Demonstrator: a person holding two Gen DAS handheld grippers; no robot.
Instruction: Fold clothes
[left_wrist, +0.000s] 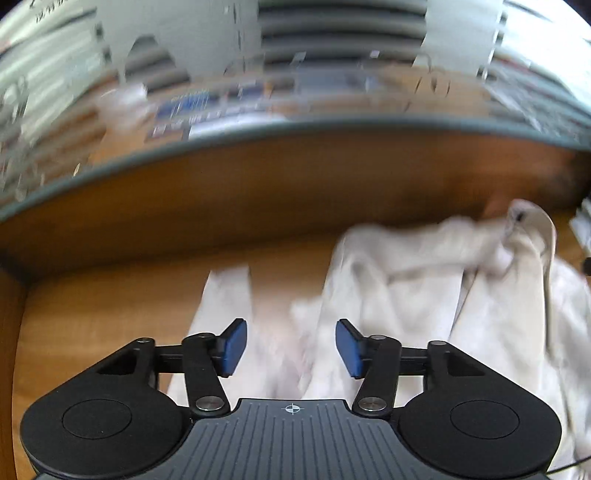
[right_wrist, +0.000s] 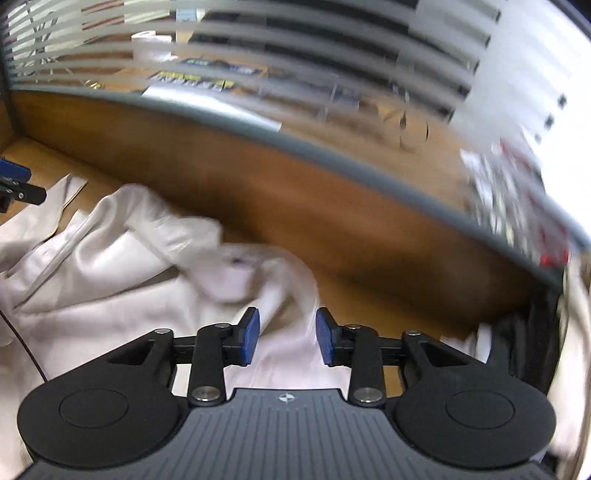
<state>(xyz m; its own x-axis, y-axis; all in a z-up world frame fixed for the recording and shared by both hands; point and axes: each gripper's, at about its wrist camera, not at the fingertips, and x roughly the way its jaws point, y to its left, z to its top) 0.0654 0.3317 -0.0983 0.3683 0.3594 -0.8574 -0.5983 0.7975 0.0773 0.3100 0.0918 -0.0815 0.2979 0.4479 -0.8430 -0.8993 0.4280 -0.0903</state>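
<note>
The garment (left_wrist: 424, 295) lies on the surface (left_wrist: 110, 295) ahead-right of the left gripper (left_wrist: 291, 347), ahead-left of the right gripper (right_wrist: 287, 336).

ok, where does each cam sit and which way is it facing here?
Left wrist: on the left claw, angled down at the white garment on the wooden desk; only its own open blue fingers show.
Right wrist: on the right claw, angled down at the same garment; own open fingers, plus the left claw's tip at the left edge.
Shared: garment, desk, glass partition.
</note>
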